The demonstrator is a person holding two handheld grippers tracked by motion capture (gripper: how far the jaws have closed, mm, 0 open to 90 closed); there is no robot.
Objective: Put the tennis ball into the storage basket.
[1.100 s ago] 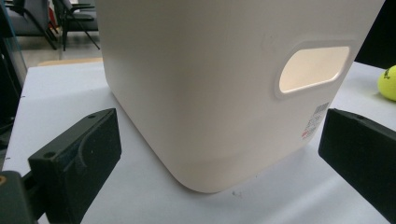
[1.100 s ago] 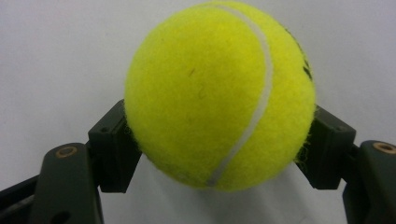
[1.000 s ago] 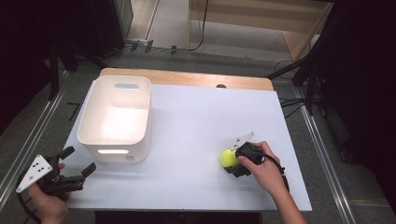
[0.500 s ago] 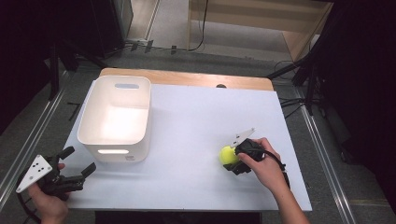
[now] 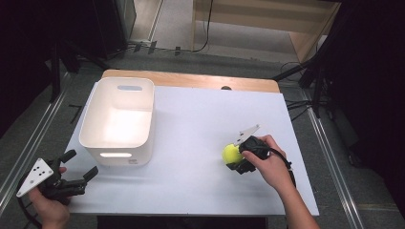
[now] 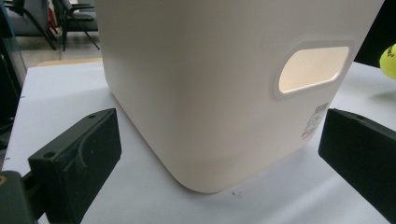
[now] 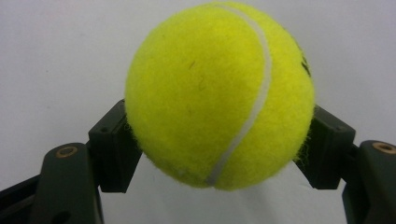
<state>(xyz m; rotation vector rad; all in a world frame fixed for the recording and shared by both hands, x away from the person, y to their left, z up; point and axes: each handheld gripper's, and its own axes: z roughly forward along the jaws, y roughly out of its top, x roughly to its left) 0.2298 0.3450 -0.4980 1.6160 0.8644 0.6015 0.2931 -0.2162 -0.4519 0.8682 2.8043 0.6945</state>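
A yellow tennis ball [image 5: 231,153] [image 7: 219,93] is clamped between the jaws of my right gripper [image 5: 235,157], shut on it and lifted just off the white table [image 5: 191,124] at the right. The ball's shadow lies on the table under it. A white plastic bin [image 5: 118,119] [image 6: 224,84] with a handle cut-out stands at the left. My left gripper [image 5: 79,169] [image 6: 219,154] stands open at the table's front left corner, its jaws spread before the bin's near wall without touching it. The ball [image 6: 388,60] peeks in at the right edge of the left gripper view.
The white table top has a wooden strip [image 5: 191,81] along its far edge. Metal rails [image 5: 28,143] run along both sides, and cables lie on the floor [image 5: 305,105] at the right. A wooden shelf [image 5: 267,24] stands beyond the table.
My right gripper has risen a little with the tennis ball in it. The left gripper has stayed where it was.
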